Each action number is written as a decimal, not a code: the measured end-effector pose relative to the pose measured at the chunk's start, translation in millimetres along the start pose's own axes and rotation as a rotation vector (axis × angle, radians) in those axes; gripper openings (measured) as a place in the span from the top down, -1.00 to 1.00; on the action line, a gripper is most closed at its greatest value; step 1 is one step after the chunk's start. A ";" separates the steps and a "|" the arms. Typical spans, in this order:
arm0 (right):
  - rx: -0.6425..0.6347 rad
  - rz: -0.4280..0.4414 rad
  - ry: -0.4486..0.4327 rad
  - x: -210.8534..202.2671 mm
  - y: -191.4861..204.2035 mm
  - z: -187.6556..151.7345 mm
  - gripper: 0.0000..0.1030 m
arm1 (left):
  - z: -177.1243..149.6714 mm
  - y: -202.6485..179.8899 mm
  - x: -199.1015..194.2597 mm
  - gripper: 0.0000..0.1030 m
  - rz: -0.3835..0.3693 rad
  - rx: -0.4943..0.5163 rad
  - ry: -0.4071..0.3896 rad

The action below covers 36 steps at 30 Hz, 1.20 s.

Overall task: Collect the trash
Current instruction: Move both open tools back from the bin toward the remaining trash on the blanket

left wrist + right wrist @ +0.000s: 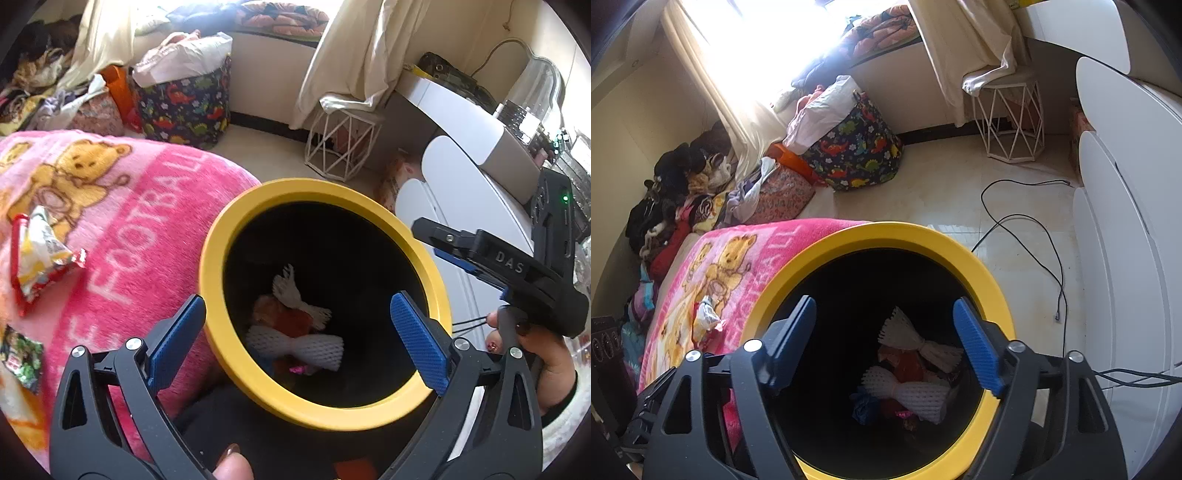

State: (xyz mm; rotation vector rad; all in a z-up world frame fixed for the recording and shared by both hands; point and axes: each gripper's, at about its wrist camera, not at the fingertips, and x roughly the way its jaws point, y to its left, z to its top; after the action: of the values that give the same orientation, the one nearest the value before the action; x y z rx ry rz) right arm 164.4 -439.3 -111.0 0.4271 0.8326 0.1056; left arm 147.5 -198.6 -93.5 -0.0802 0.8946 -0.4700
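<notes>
Both grippers hover over the mouth of the yellow-rimmed bin (236, 354), and both are spread wide with nothing between the pads. The left gripper (299, 339) frames the bin's dark inside, the right gripper (884, 345) does the same from its own side. Down at the bottom lie white foam nets (916, 395) and some red and blue scraps, already in.

What's left is on the pink blanket (147, 221), to the left of the bin. The red-and-white snack wrapper (37, 258) sits crumpled near the bear print, its long axis running roughly near-to-far. A dark green packet (22, 356) lies nearer, at the left edge of the left wrist view. Both are well apart from the bin, on the left gripper's side, so I'd judge that hand the closer one: swing left, away from the rim, and drop onto the wrapper across its narrow width.
</notes>
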 end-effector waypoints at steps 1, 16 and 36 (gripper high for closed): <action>0.003 0.000 -0.005 -1.3 -0.3 0.2 -0.51 | 0.5 0.4 -1.2 -0.79 0.003 0.002 -0.005; -0.010 -0.011 -0.045 -14.4 13.3 2.4 -0.63 | 13.4 13.6 -30.6 -0.79 0.031 -0.016 -0.098; -0.114 0.052 -0.104 -22.6 70.6 2.9 -0.69 | 32.1 65.5 -87.4 -0.79 0.110 -0.113 -0.253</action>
State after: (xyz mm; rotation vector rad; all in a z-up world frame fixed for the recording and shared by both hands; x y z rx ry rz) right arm 156.6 -381.7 -64.8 0.3442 0.7101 0.1768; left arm 149.3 -106.7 -26.4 -0.1887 0.6723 -0.2989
